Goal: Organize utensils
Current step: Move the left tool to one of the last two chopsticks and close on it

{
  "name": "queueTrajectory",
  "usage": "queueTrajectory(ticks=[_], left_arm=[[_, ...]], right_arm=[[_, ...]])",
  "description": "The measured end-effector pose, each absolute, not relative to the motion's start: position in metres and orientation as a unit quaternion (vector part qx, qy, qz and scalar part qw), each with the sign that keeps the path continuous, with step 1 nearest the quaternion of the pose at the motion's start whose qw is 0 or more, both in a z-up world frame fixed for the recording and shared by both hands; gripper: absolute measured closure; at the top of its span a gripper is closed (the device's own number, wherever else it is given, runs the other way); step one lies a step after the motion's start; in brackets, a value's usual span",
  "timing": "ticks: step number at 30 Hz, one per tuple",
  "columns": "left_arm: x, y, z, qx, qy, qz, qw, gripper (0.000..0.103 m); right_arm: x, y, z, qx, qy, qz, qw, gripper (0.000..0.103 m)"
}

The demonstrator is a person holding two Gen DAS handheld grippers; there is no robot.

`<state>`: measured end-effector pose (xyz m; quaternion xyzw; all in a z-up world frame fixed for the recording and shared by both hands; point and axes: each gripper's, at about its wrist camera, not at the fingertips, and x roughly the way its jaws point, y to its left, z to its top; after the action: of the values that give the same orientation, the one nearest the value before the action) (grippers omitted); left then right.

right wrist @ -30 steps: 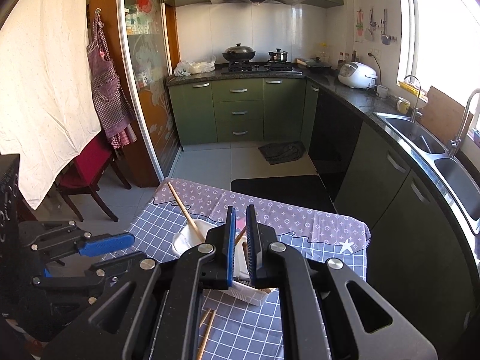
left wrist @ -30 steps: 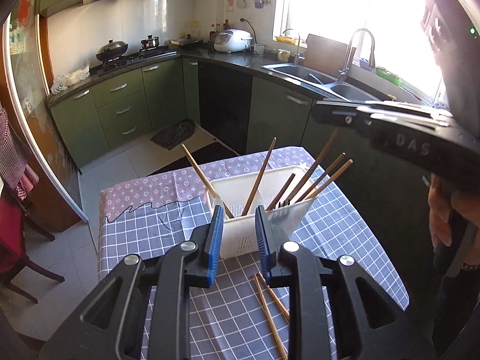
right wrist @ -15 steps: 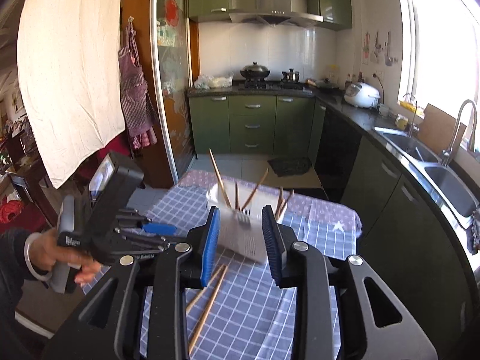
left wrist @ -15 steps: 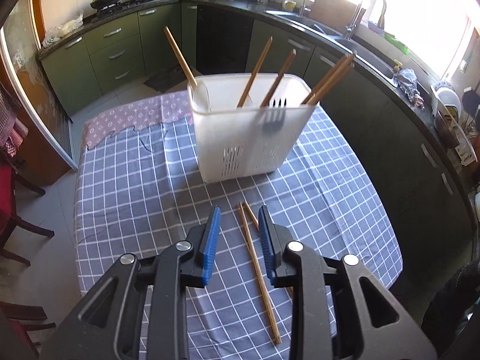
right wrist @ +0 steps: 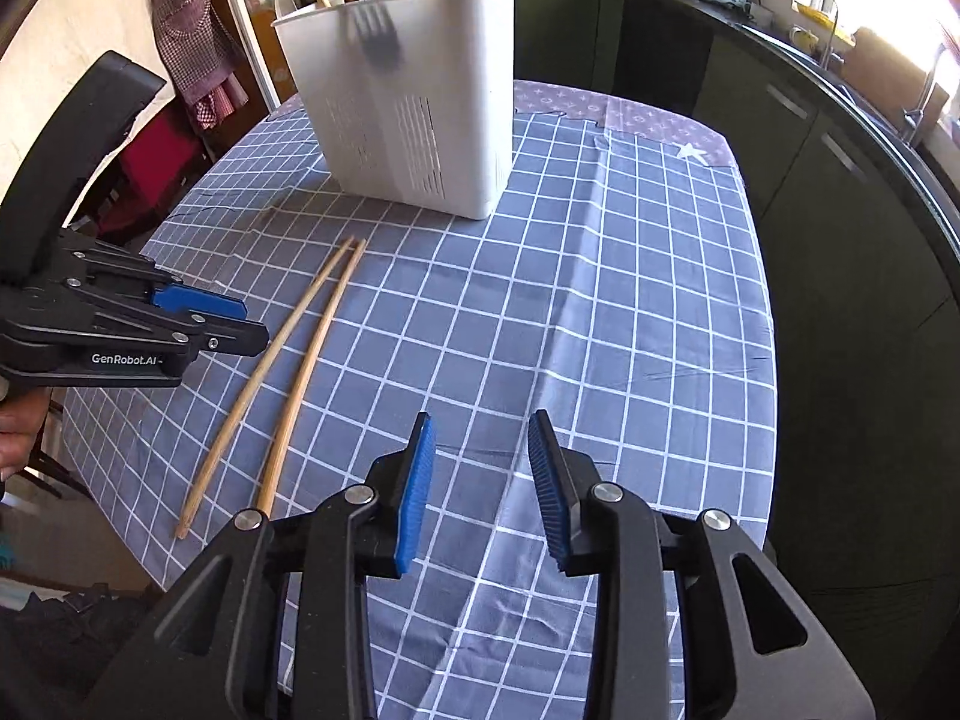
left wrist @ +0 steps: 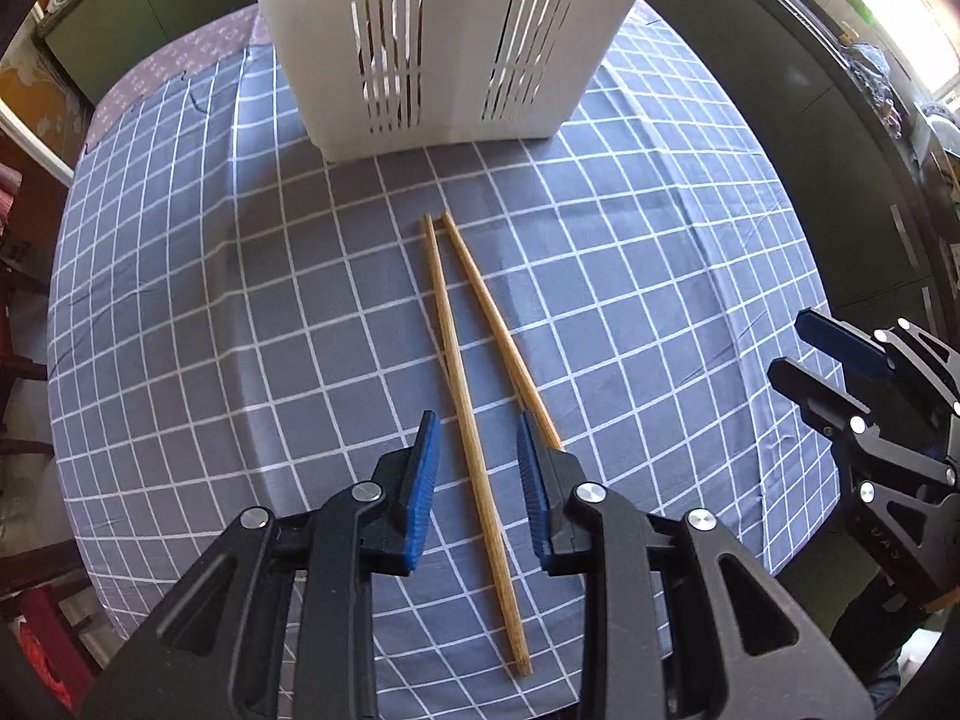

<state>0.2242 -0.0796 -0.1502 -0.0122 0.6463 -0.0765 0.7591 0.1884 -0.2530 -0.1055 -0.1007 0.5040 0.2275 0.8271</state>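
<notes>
Two wooden chopsticks (left wrist: 474, 360) are seen lying on the checked cloth of the desk (left wrist: 210, 312), their far tips almost touching, near the white utensil holder (left wrist: 450, 30). The left claw (left wrist: 477, 462) is held released above their near halves, one stick passing between its blue pads. The right claw (right wrist: 483, 468) is held released over bare cloth, to the right of the sticks

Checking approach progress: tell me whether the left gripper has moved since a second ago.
Yes. The left gripper has come down toward the table; the white utensil holder now fills the frame's top, and the jaws straddle one chopstick.
</notes>
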Motion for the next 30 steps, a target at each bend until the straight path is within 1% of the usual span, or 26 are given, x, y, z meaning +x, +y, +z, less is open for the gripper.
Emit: queueTrajectory(ticks=[4, 15, 17, 18, 19, 25, 30], left_arm=[[0.233, -0.079, -0.16, -0.017, 0.658, -0.062, 0.751, 0.078], [0.251, -0.094, -0.178, 0.015, 0.673, -0.038, 0.739, 0.078], [0.254, -0.101, -0.18, 0.021, 0.672, -0.034, 0.739, 0.082], [0.254, -0.103, -0.18, 0.026, 0.671, -0.032, 0.74, 0.09], [0.255, -0.105, -0.181, 0.028, 0.67, -0.032, 0.741, 0.095], [0.258, -0.104, -0.176, 0.023, 0.67, -0.038, 0.741, 0.096], [0.251, -0.093, -0.148, 0.02, 0.642, -0.051, 0.765, 0.097]], right_arm=[[0.193, -0.253, -0.107, -0.099, 0.504, 0.231, 0.827, 0.066], [0.193, -0.254, -0.102, -0.094, 0.502, 0.237, 0.826, 0.065], [0.193, -0.253, -0.103, -0.093, 0.502, 0.239, 0.826, 0.065], [0.193, -0.254, -0.103, -0.093, 0.503, 0.239, 0.825, 0.064], [0.193, -0.253, -0.104, -0.093, 0.504, 0.24, 0.825, 0.063], [0.192, -0.253, -0.107, -0.095, 0.509, 0.242, 0.821, 0.063], [0.192, -0.253, -0.105, -0.097, 0.508, 0.239, 0.822, 0.063]])
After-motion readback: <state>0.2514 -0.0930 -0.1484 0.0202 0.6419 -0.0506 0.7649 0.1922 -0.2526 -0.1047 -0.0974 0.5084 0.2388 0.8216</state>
